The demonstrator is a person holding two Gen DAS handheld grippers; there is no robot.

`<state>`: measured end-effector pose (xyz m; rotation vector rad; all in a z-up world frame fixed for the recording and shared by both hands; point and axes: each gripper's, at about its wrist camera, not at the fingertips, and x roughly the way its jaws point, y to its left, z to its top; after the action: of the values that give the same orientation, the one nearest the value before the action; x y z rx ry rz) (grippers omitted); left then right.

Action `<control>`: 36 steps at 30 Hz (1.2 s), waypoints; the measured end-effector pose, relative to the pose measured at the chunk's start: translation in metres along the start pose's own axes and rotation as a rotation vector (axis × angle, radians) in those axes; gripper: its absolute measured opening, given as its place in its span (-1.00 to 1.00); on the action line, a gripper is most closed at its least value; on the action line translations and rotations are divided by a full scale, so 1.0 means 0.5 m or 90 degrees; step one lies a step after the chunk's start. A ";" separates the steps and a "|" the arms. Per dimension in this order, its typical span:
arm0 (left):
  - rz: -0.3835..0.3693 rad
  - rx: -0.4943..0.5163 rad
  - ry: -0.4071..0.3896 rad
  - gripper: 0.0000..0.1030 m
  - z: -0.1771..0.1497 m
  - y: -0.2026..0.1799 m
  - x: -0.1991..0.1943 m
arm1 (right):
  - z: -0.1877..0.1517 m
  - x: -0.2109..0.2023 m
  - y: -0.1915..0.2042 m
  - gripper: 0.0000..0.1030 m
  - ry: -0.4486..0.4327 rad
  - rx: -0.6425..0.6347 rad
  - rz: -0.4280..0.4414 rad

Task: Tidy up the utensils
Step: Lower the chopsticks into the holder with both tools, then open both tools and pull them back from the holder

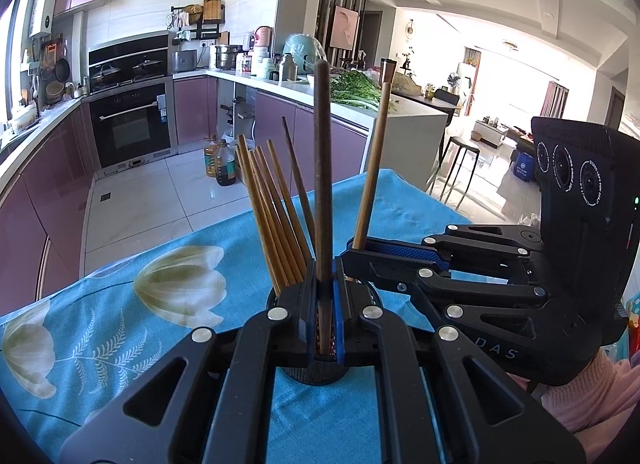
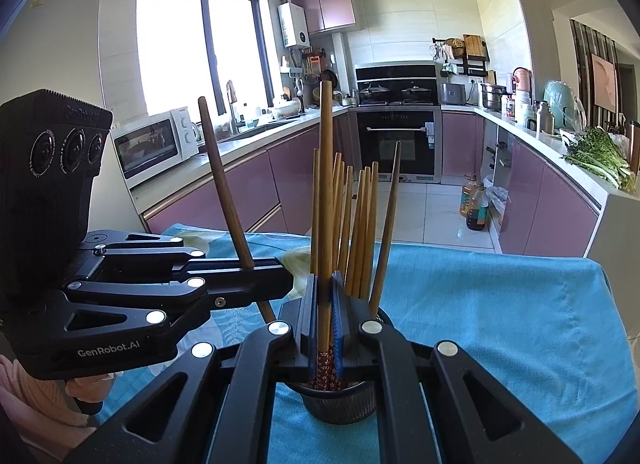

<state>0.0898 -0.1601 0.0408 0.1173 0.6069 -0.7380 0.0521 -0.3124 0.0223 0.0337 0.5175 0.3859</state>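
Kitchen with pink cabinets; blue floral tablecloth (image 1: 120, 304) over the table at lower frame. Dark ribbed utensil cup (image 2: 338, 404) stands low centre, a bundle of bamboo chopsticks (image 1: 272, 215) upright in it. Left gripper (image 1: 324, 316) is clenched on a dark wooden chopstick (image 1: 322, 167); right gripper (image 2: 324, 320) is clenched on a lighter chopstick (image 2: 326, 183), both over the cup's mouth. Step judged: lowering the last sticks in. Next calls for releasing once the tips are seated. Both grippers tilt slightly downward, converging; pink sleeve (image 1: 592, 396) at lower right.
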 end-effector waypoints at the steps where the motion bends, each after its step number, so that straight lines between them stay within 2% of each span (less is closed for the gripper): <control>1: 0.000 0.000 0.000 -0.86 -0.001 0.000 -0.001 | -0.001 0.001 -0.001 -0.89 0.001 0.000 0.000; 27: 0.032 -0.016 0.025 -0.81 0.011 0.046 0.071 | -0.004 0.046 -0.035 -0.88 0.034 0.032 0.012; 36: 0.037 -0.027 0.053 -0.79 0.002 0.061 0.111 | -0.004 0.052 -0.042 -0.86 0.033 0.050 0.015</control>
<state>0.1425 -0.1705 0.0074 0.1257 0.6949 -0.6654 0.0792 -0.3227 0.0055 0.1052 0.5841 0.3906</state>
